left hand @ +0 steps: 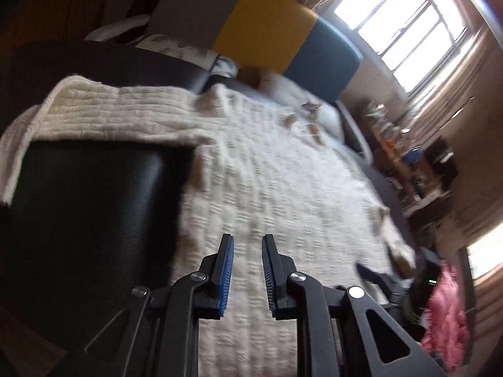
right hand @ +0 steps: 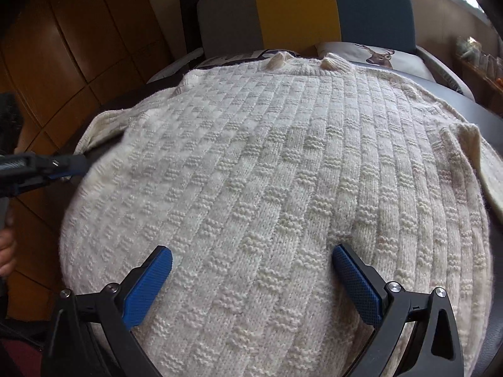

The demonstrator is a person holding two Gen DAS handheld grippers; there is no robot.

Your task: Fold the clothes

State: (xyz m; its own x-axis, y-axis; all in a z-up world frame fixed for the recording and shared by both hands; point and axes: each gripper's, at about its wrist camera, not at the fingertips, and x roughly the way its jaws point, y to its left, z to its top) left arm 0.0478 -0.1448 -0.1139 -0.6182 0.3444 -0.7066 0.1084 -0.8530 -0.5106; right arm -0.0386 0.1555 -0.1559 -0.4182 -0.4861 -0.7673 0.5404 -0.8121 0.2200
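Right wrist view has the cream basket-weave knitted sweater spread flat on the dark bench, right gripper jaws wide open and empty above the hem. Left gripper, jaws narrowly parted and holding nothing, looks set for the sleeve, which only its own view shows draped sideways.

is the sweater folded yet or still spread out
Spread out. The sweater lies flat on the dark surface, collar at the far end, one sleeve stretched sideways. No fold shows.
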